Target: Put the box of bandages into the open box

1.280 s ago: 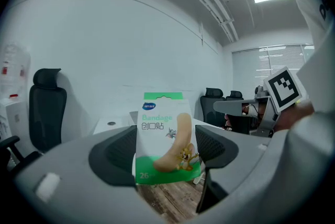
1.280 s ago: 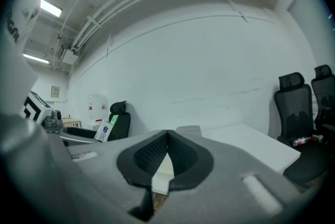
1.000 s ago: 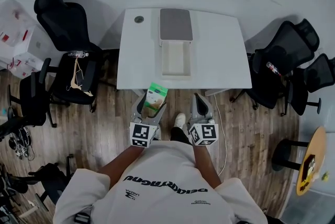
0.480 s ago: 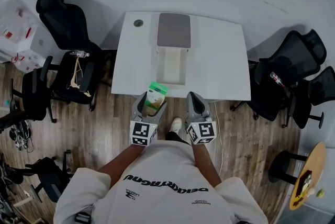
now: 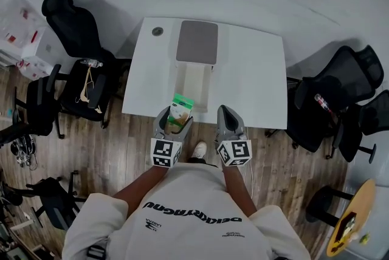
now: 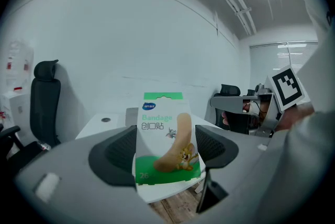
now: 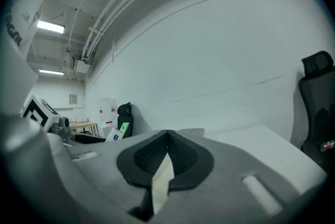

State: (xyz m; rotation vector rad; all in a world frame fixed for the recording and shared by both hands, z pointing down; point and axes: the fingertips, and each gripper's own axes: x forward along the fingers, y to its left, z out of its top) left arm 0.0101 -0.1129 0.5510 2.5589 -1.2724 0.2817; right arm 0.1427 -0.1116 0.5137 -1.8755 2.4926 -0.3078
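Note:
My left gripper (image 5: 177,116) is shut on a green and white box of bandages (image 5: 181,108), held upright at the near edge of the white table (image 5: 255,79). In the left gripper view the box of bandages (image 6: 165,144) stands between the two dark pads (image 6: 114,154). The open box (image 5: 192,84) lies on the table just beyond it, a cream tray with its grey lid (image 5: 197,42) folded back. My right gripper (image 5: 226,116) hovers at the table's near edge, jaws pressed together with nothing in them; its own view shows the right gripper (image 7: 166,154) the same way.
Black office chairs stand left (image 5: 82,70) and right (image 5: 334,101) of the table. White storage bins (image 5: 21,34) sit at the far left. A round hole cover (image 5: 157,31) marks the table's back left corner. Wooden floor (image 5: 285,174) lies under me.
The table and open box have come closer and shifted slightly left in the head view as I stepped forward. Both grippers keep their pose, the left still holding the bandages.

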